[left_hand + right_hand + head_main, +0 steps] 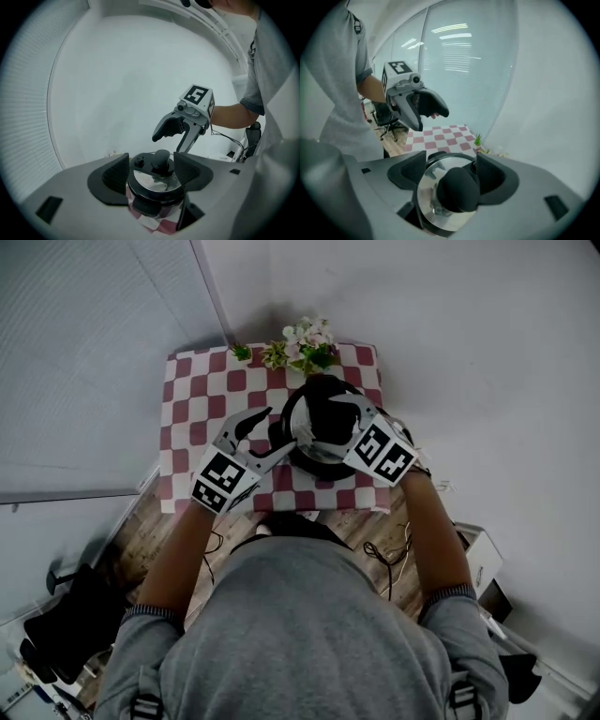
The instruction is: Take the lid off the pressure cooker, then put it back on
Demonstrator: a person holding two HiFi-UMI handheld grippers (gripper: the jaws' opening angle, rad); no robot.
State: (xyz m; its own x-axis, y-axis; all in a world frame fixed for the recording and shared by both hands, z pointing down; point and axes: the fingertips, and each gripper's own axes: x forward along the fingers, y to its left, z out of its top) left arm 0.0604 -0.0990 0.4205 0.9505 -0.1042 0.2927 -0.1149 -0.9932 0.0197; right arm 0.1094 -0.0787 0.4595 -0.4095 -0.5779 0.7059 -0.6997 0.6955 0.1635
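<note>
Pressure cooker (322, 427): stands toward the near side of a small table under a red-and-white checked tablecloth (202, 395), right of centre. Lid (151, 180): polished metal, seated on the pot, so the inside of the vessel cannot be seen. A black knob (457, 190) sits at the lid's centre, with a small black valve (138, 162) just beside it.

Left gripper (152, 173): level with the cooker on its left side, jaws spread wide. In the left gripper view the lid and knob show in the gap between the two black pads (110, 178), beyond them, and neither pad touches the pot.

Right gripper (450, 172): tilted downward over the cooker's right side, jaws likewise spread wide. The knob lies in the gap between its pads (408, 171), with nothing pinched.

Each gripper carries a cube with square markers and is visible in the other's view, above the lid.

Surroundings: a sprig of pale flowers with green leaves (302, 341) lies at the table's far edge, against the white wall and apart from the cooker. Cables (384, 554) trail on the wooden floor (141, 535) beside the table.
</note>
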